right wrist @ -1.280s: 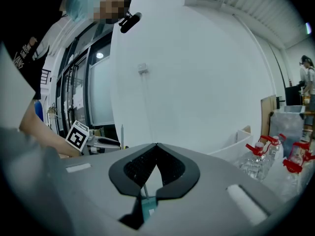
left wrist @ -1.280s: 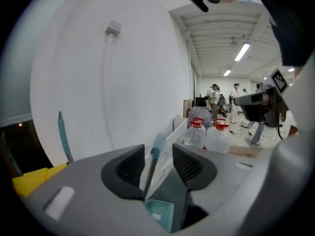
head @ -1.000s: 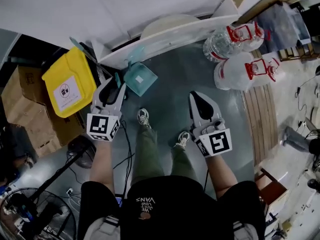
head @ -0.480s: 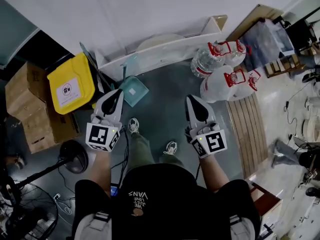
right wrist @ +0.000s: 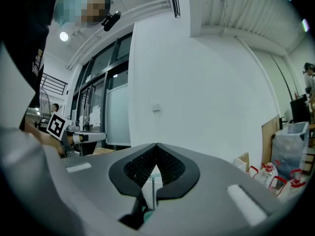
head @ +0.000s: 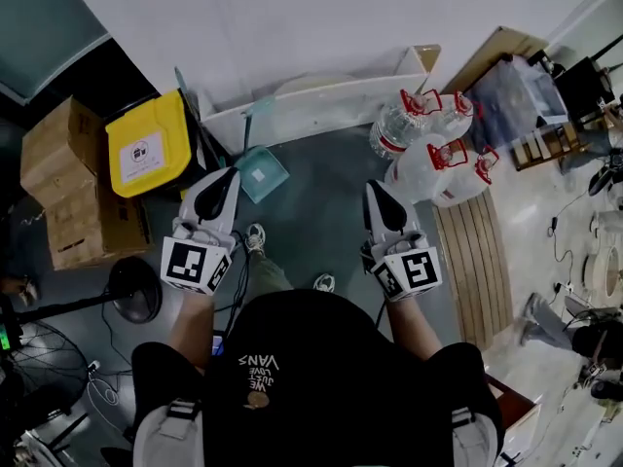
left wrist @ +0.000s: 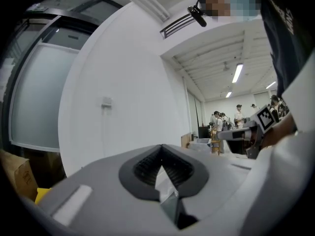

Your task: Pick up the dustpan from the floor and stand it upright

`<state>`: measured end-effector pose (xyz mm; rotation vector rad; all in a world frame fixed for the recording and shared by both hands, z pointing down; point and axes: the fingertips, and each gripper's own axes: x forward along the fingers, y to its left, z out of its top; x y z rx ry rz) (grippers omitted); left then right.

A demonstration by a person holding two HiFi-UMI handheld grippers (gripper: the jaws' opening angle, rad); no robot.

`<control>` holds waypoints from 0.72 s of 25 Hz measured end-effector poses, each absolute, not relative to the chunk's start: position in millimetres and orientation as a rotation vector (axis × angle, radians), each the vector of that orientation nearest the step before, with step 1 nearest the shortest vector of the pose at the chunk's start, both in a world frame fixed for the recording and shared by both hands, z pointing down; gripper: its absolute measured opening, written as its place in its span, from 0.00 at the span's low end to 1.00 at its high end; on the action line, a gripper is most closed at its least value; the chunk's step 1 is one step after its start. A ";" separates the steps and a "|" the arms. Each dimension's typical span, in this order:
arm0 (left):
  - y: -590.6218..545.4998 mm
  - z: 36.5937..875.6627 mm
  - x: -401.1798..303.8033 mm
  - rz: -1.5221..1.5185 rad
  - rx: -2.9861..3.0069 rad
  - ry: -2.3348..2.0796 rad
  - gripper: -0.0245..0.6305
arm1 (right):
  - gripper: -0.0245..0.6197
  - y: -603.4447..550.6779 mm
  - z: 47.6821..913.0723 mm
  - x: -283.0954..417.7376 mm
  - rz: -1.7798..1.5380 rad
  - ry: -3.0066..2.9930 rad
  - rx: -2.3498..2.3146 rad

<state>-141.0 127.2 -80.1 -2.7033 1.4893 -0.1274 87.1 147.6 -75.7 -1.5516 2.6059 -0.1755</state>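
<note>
The teal dustpan (head: 261, 172) stands on the grey floor, its thin handle (head: 247, 122) rising against the long white board (head: 321, 101) by the wall. My left gripper (head: 231, 174) hovers just left of the pan, apart from it, jaws shut with nothing between them. In the left gripper view its jaws (left wrist: 161, 147) meet in front of a bare white wall. My right gripper (head: 376, 186) is held level further right, also shut and empty. The right gripper view shows its jaws (right wrist: 156, 145) closed against the wall.
A yellow lidded bin (head: 146, 145) and cardboard boxes (head: 68, 188) stand at the left. Water jugs with red caps (head: 428, 144) sit at the right beside a wooden pallet (head: 469, 256). A round stand base (head: 134, 288) lies at lower left. The person's shoes (head: 255, 238) are under the grippers.
The left gripper was open at the dustpan's handle and is now shut and clear of it. Both grippers have risen, and the floor looks farther away. The dustpan stays against the board.
</note>
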 end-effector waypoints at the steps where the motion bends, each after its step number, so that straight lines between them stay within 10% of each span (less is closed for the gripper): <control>1: 133.5 -83.8 -140.1 -0.124 -2.695 1.489 0.12 | 0.04 152.1 -76.8 87.2 -0.177 2.609 -1.544; 18: 203.7 -71.0 -138.4 -0.101 -2.668 1.611 0.11 | 0.04 198.8 -63.2 78.6 -0.191 2.727 -1.438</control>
